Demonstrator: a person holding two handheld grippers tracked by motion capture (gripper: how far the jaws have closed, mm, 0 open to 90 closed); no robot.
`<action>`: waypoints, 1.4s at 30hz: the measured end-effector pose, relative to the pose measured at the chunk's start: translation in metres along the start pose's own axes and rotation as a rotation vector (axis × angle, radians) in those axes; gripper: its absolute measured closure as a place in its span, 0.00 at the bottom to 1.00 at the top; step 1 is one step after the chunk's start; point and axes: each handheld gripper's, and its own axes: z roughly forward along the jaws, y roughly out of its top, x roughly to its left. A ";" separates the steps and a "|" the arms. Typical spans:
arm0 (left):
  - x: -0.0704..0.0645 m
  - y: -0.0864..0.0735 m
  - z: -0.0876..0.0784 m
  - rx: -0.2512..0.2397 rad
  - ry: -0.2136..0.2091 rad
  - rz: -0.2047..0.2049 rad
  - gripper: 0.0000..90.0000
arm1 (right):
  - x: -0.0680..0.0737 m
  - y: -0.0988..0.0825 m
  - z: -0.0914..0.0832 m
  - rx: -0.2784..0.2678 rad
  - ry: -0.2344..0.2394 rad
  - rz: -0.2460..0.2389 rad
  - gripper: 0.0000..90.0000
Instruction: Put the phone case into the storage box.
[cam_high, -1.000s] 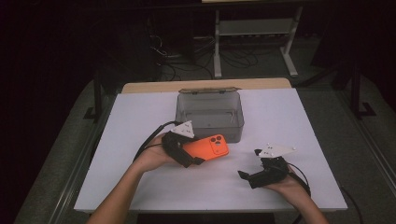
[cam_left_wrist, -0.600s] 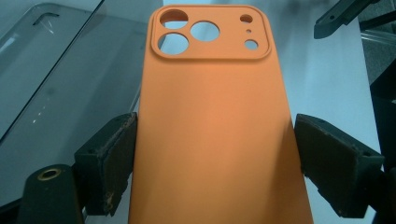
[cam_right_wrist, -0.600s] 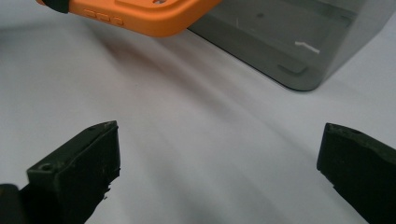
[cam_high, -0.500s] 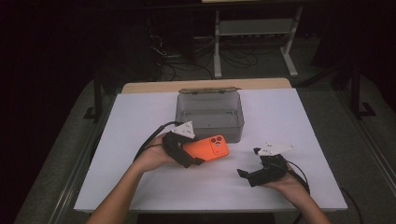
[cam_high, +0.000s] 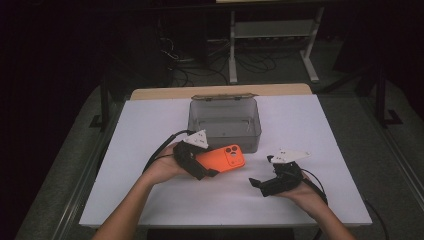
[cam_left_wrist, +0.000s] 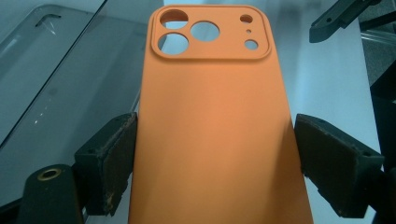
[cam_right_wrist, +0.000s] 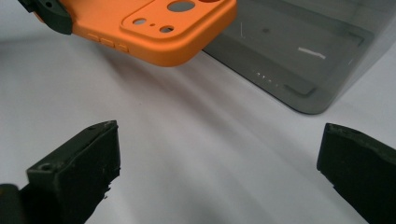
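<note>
An orange phone case (cam_high: 226, 159) with camera cut-outs hangs just above the white table, in front of the grey box. My left gripper (cam_high: 205, 163) is shut on its long edges, and both pads (cam_left_wrist: 114, 158) press against the case (cam_left_wrist: 210, 116) in the left gripper view. My right gripper (cam_high: 261, 171) sits low over the table to the right of the case and points toward it. Its jaws stand wide apart with only bare table between them (cam_right_wrist: 219, 154). The camera end of the case (cam_right_wrist: 159, 28) shows at the top of the right gripper view.
A translucent grey plastic box (cam_high: 220, 137) stands open at the table's middle back, close behind the case; its wall (cam_right_wrist: 299, 60) is near the right gripper. The white table top (cam_high: 125, 200) reaches out to the left, right and front edges.
</note>
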 end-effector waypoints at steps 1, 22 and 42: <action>0.000 0.000 0.000 0.000 0.001 0.000 0.18 | 0.000 0.001 0.001 0.001 -0.001 -0.002 0.00; 0.000 0.001 -0.002 -0.013 0.001 -0.004 0.18 | 0.009 0.018 0.027 -0.005 0.021 -0.054 0.00; 0.001 0.003 -0.005 -0.023 0.001 -0.005 0.18 | 0.014 0.022 0.052 -0.038 0.063 -0.079 0.00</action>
